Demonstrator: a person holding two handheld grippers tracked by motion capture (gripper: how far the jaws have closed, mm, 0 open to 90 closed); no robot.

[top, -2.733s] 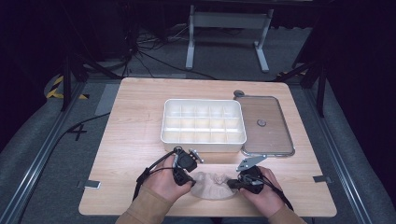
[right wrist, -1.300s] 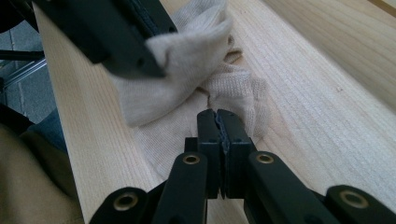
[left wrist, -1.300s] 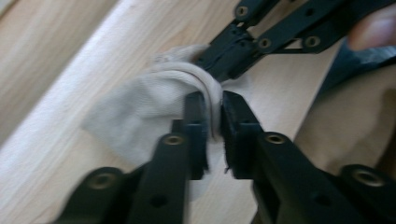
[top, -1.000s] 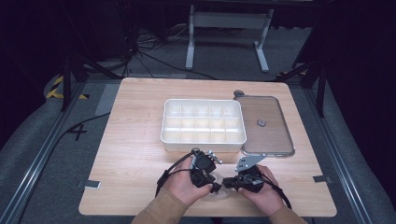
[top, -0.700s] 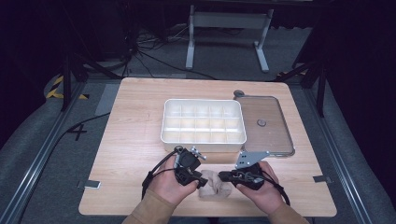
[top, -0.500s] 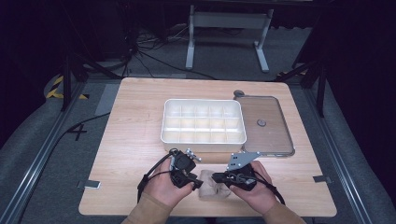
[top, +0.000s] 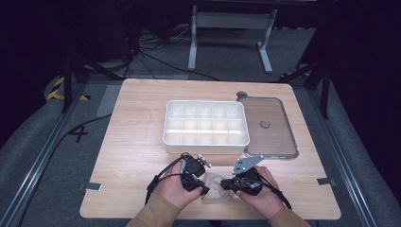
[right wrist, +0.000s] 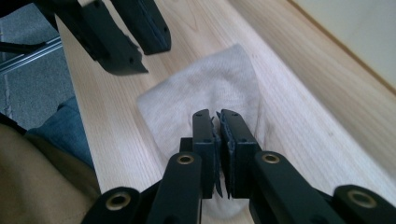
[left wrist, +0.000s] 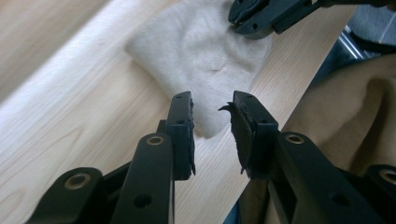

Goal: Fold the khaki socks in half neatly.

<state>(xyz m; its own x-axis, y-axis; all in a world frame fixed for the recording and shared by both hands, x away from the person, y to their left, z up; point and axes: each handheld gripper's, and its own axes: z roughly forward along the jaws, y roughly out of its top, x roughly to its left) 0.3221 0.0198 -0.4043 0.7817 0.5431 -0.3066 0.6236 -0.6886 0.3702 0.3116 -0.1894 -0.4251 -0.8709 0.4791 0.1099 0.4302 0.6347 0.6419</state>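
Right tongs (right wrist: 217, 121) are shut, pinching the cloth (right wrist: 205, 88) on the tabletop (right wrist: 303, 116). Left tongs (left wrist: 212, 109), half open and just closing, hold nothing; they should seat fully over the near cloth edge before clamping.

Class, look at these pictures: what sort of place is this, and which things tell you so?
Probably a recording studio or lab, not a home: a bare wooden table stands among black curtains, floor cables and hazard tape.

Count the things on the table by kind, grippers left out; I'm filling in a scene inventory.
Beige folded cloth: 1
White compartment tray: 1
Clear lid with a round knob: 1
Small grey round thing at the lid's far corner, too small to identify: 1
Total: 4
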